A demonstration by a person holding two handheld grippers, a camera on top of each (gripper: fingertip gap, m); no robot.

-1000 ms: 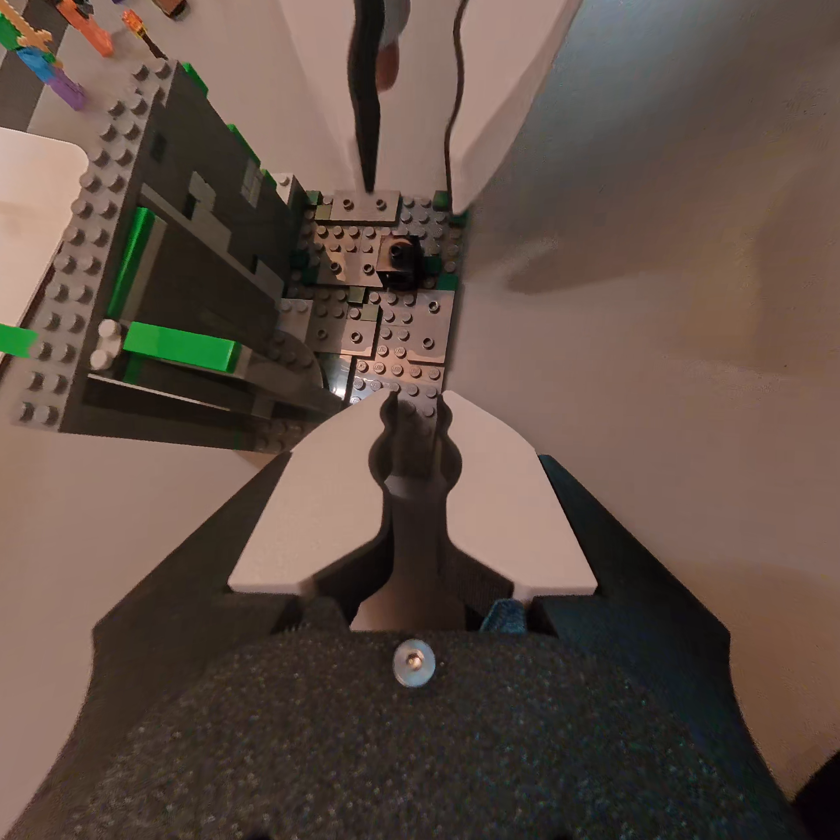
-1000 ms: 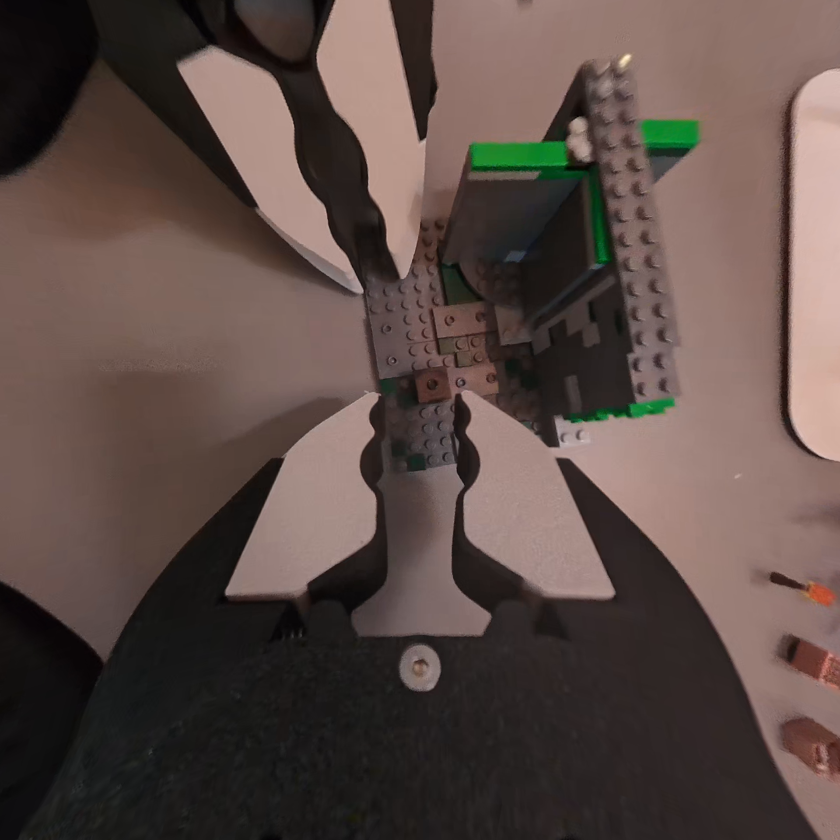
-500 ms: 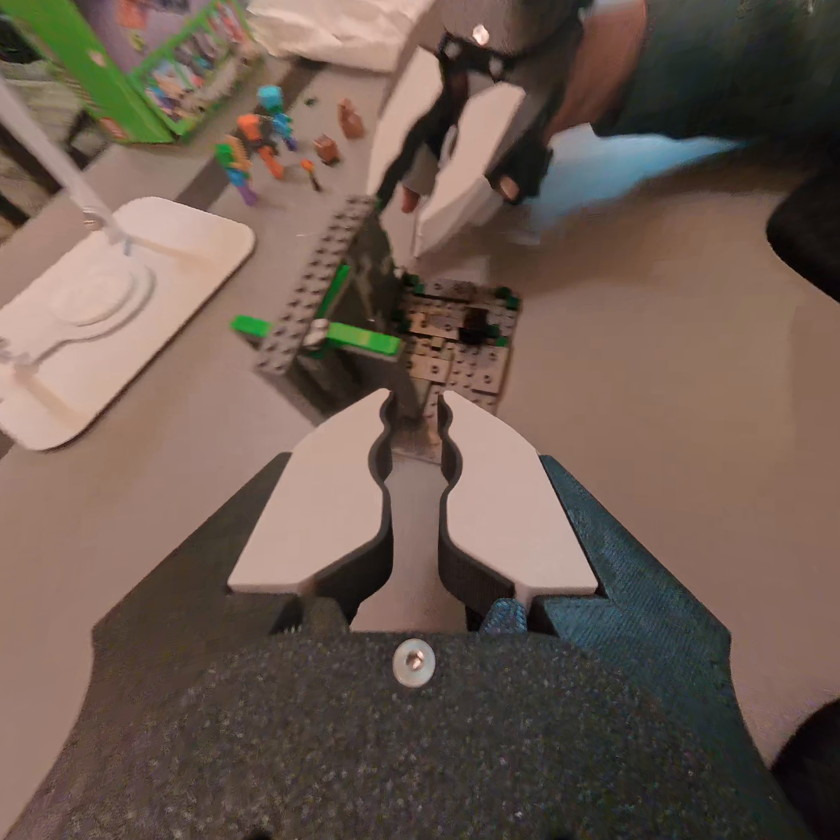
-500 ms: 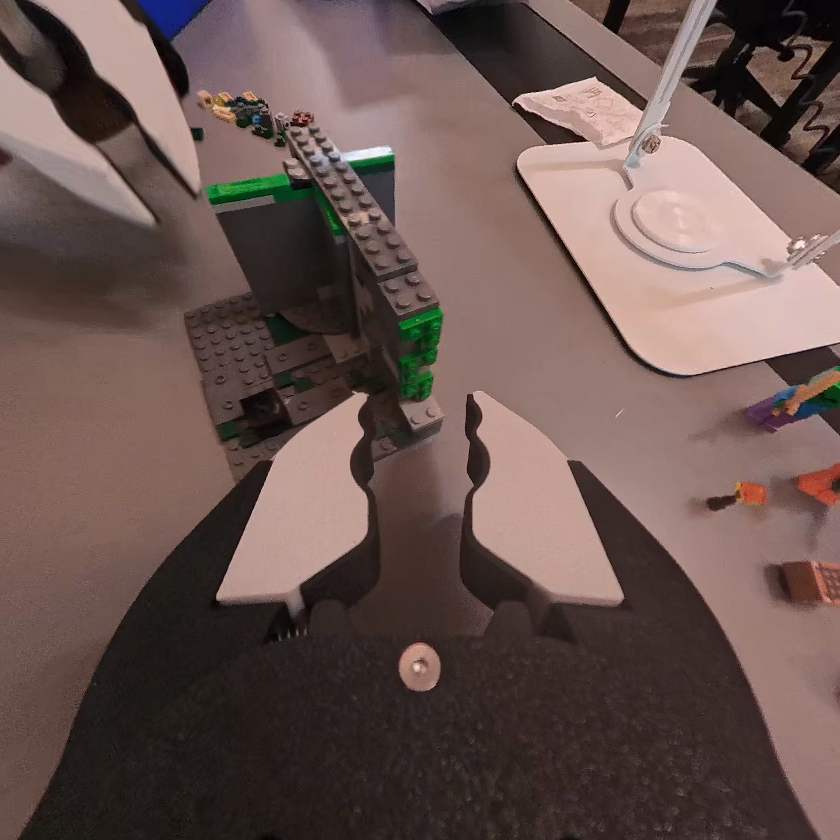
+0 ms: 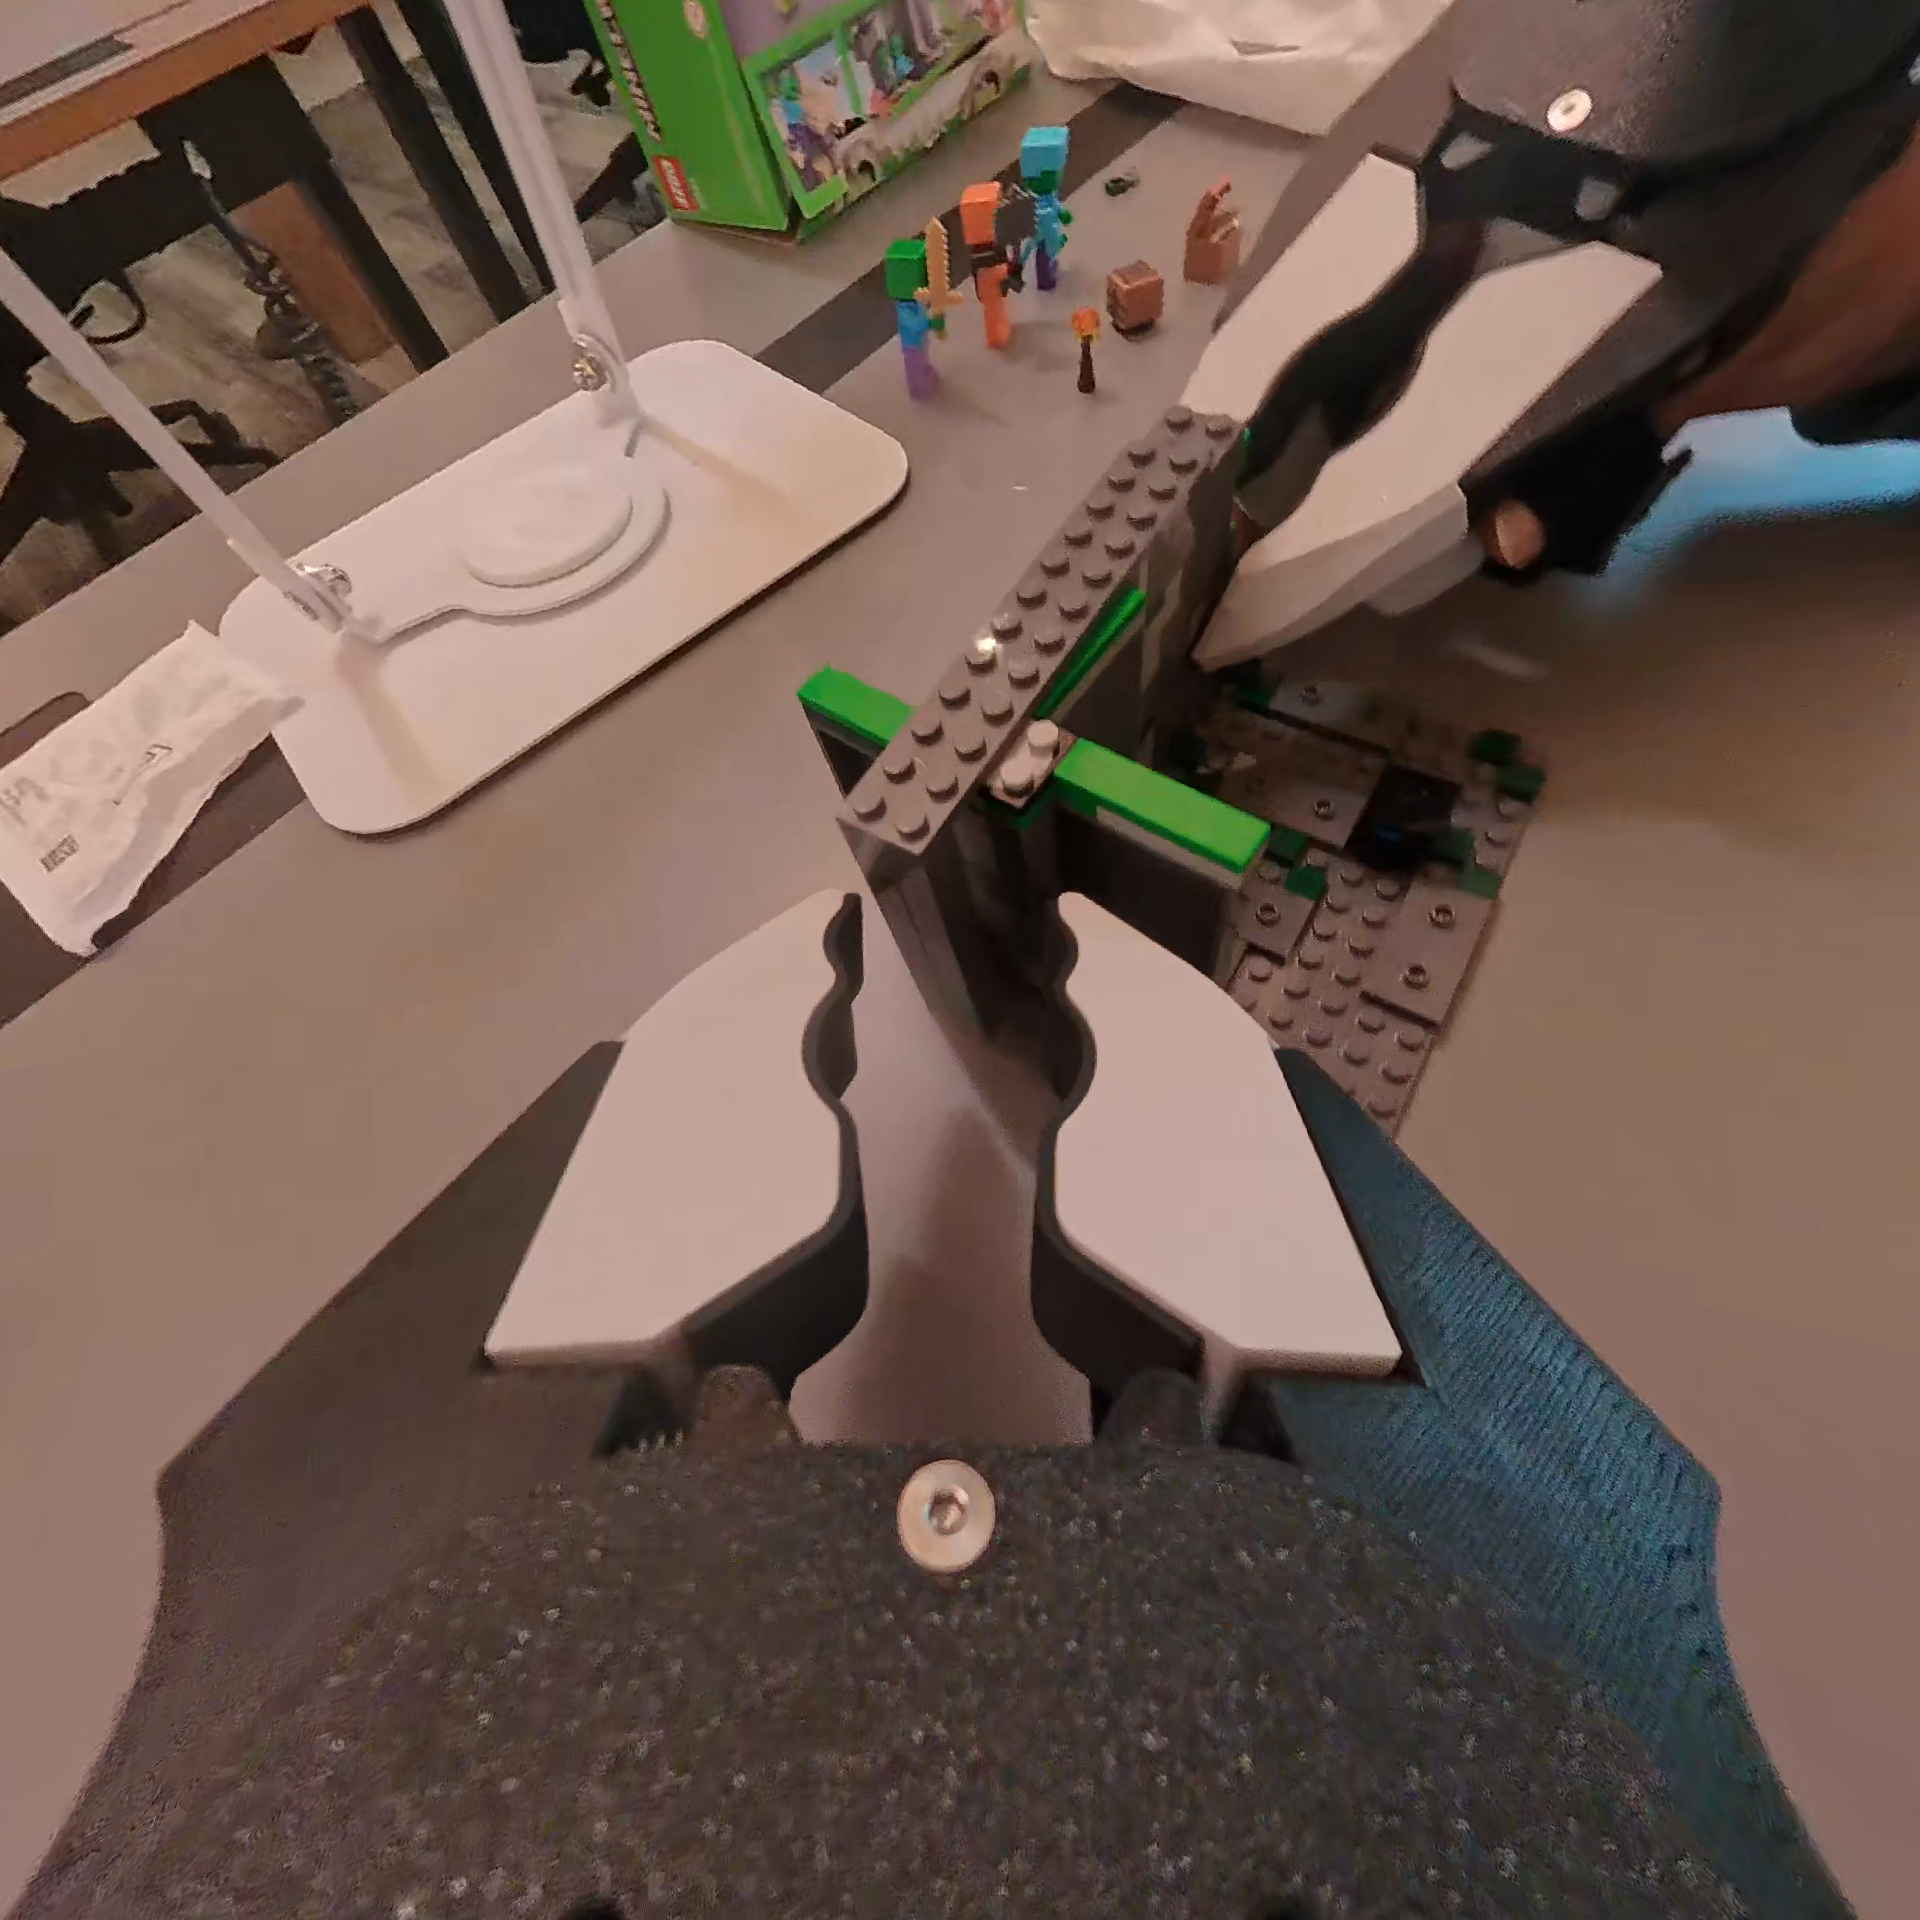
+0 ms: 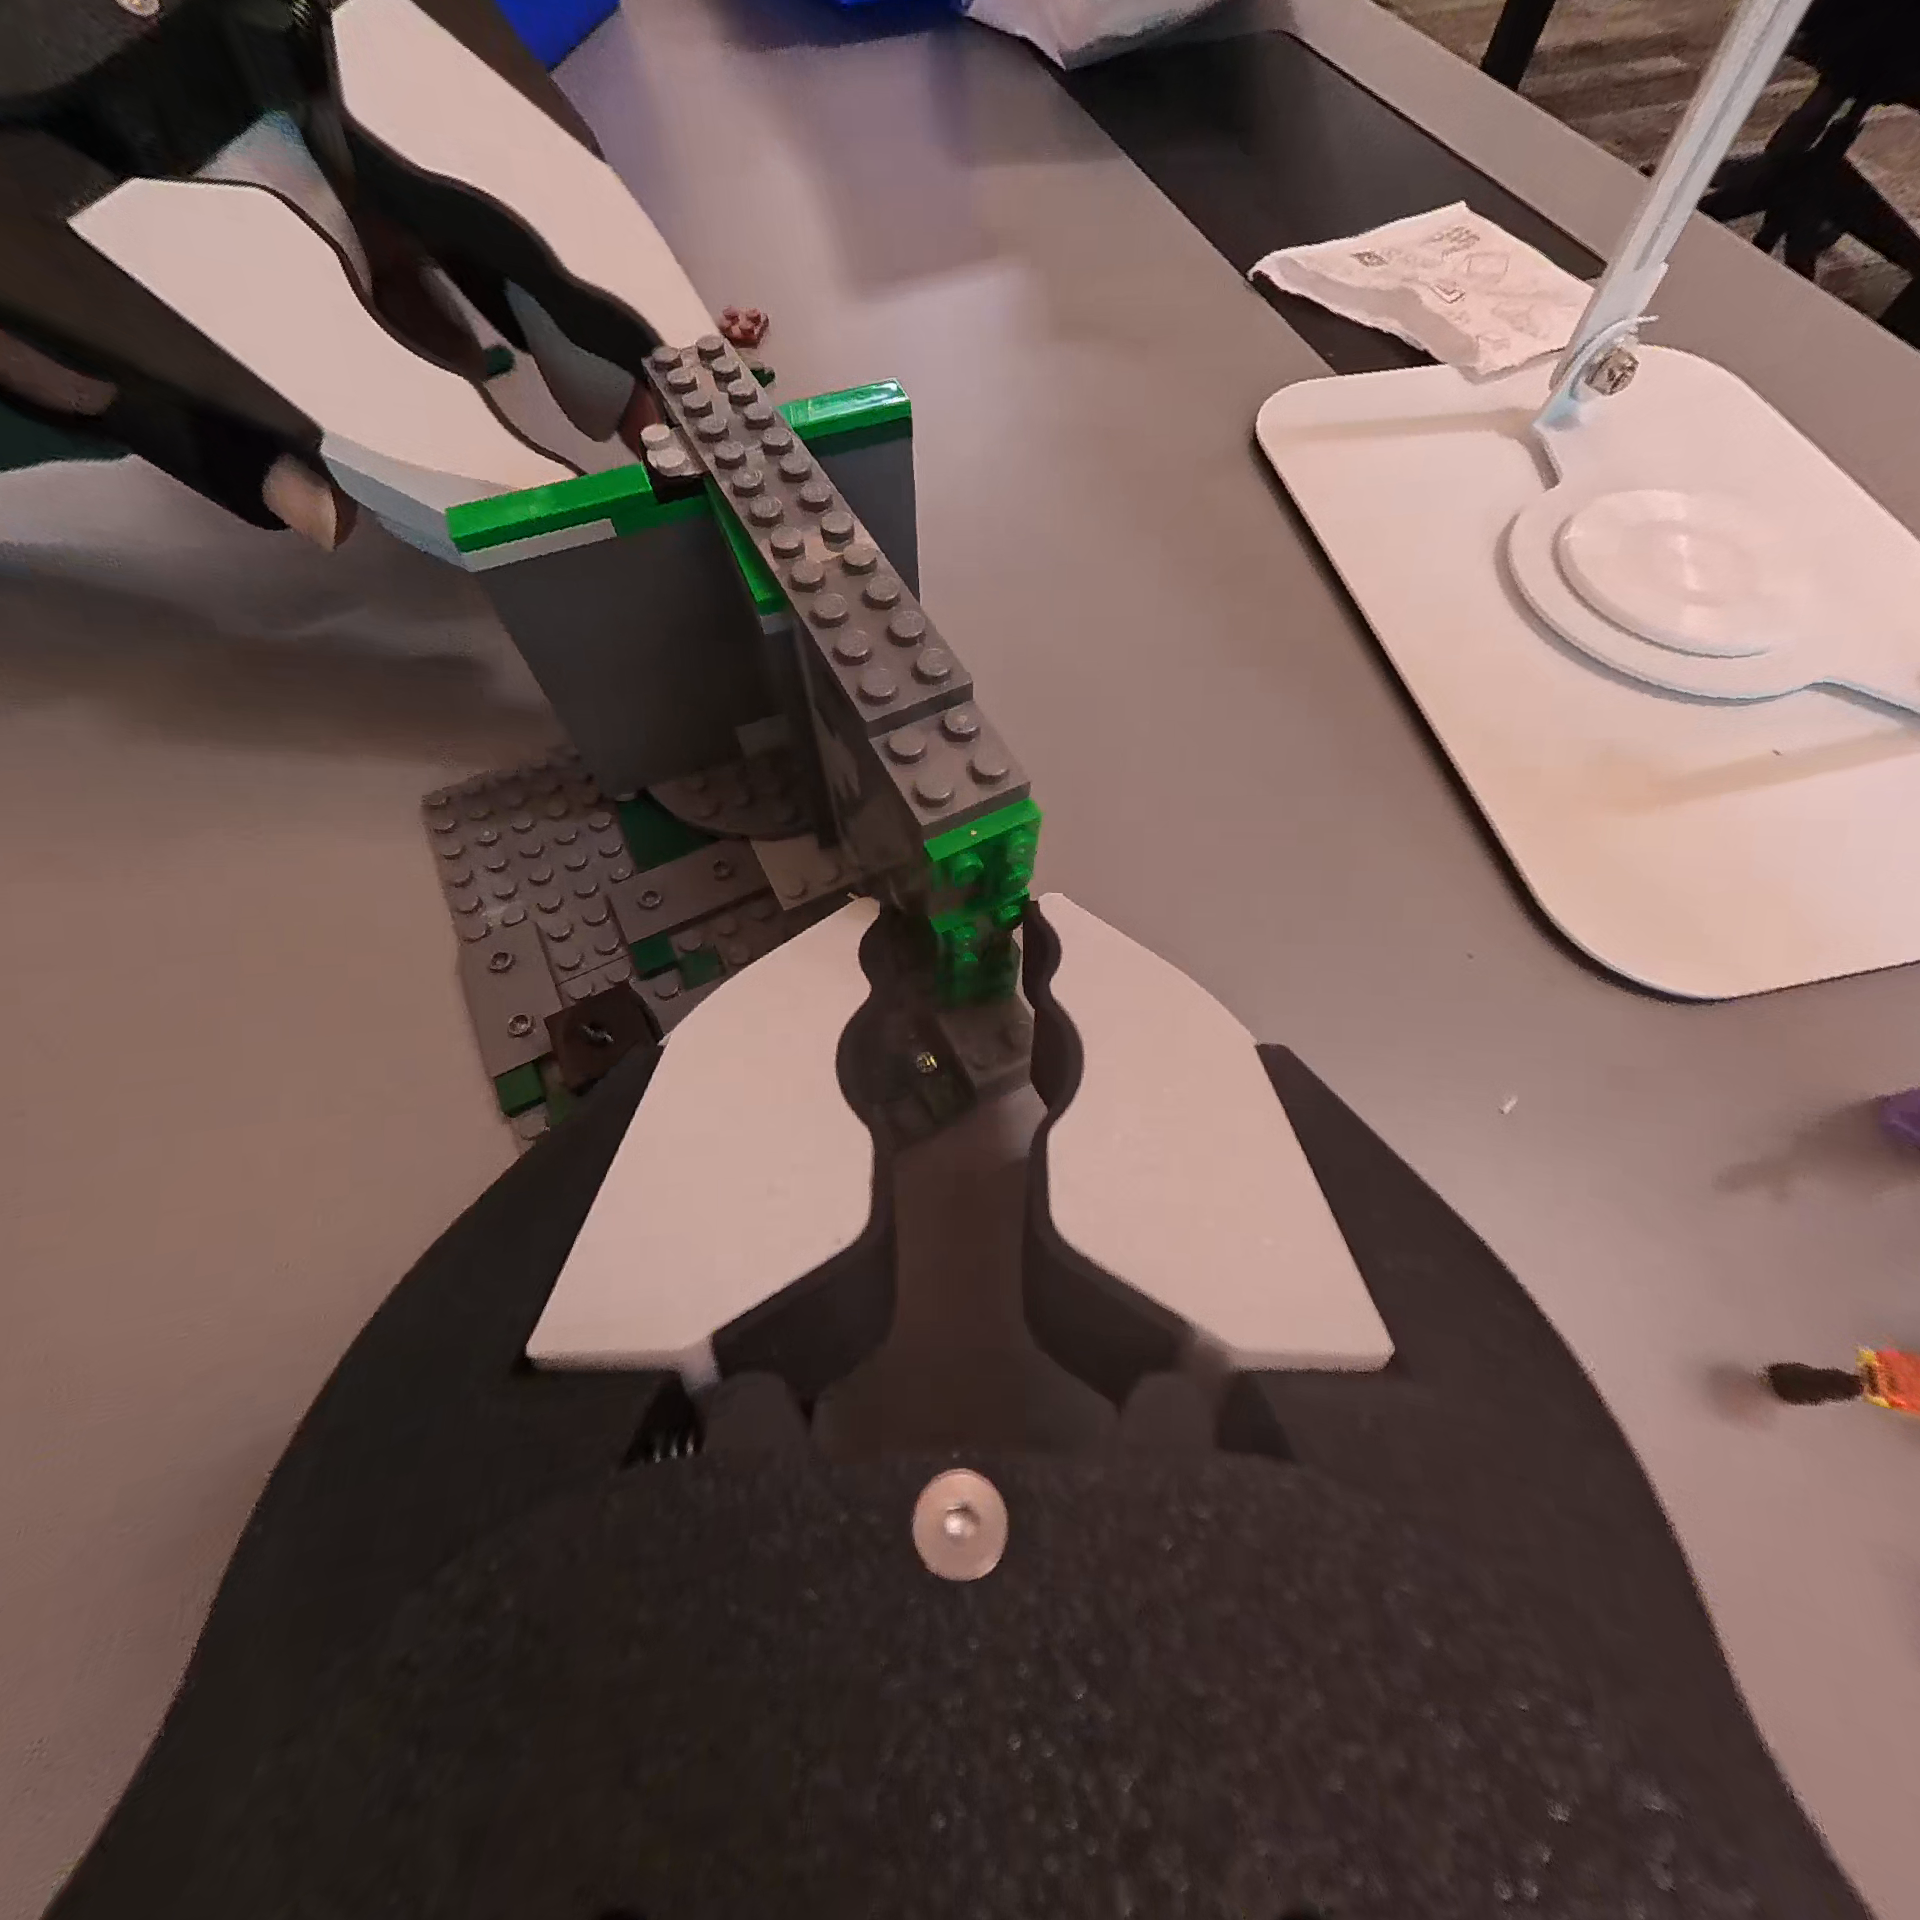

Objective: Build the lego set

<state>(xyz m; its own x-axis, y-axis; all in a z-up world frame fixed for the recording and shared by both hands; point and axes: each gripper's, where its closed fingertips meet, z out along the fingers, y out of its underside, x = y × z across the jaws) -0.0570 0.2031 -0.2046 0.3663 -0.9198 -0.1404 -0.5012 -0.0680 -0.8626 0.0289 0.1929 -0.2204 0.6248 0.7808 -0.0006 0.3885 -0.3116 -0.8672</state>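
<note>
1. While the grey table fills both views, the lego build stands at its middle: a grey studded baseplate carrying tall grey walls edged in green.
2. Seen from its own camera, the left gripper has its fingers parted around the near end of the tall wall; whether they press on it I cannot tell.
3. Seen from its own camera, the right gripper has its fingers parted on either side of the green brick column at the wall's near corner; contact is unclear.
4. Only the left wrist view shows the minifigures, two brown pieces and the green box at the far side.
5. Only the right wrist view shows an orange-tipped piece at the right edge and the baseplate's brown tile.
6. Both views show the white lamp base and a crumpled paper sheet near it.
7. Each view catches the other gripper at the far end of the build.
</note>
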